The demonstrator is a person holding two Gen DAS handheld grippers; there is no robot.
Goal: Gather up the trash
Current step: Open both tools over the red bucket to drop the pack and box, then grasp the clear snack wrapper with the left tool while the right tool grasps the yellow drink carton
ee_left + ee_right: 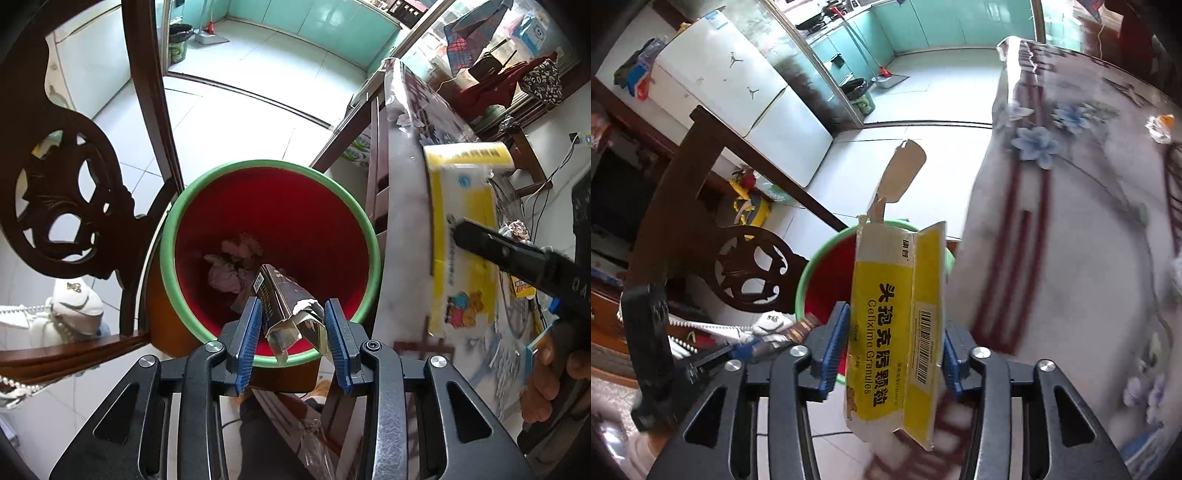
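Observation:
A red bin with a green rim (pixel 192 214) stands on the floor beside the table, with crumpled paper (pixel 236 266) inside. My left gripper (pixel 293 325) is directly over the bin, shut on a dark crumpled carton with foil lining (pixel 284 299). My right gripper (pixel 892 339) is shut on a yellow and white medicine box (pixel 890 332) with a torn flap, held above the table edge near the bin (pixel 820 254). In the left wrist view the box (pixel 461 229) and the right gripper's dark body (pixel 517 258) show at right.
A dark carved wooden chair (pixel 66 206) stands left of the bin. The table with a floral plastic cover (pixel 1071 240) is at right, with small scraps (pixel 1161 127) on it. A white fridge (pixel 738 96) and another bin (pixel 862 96) stand farther back on the tiled floor.

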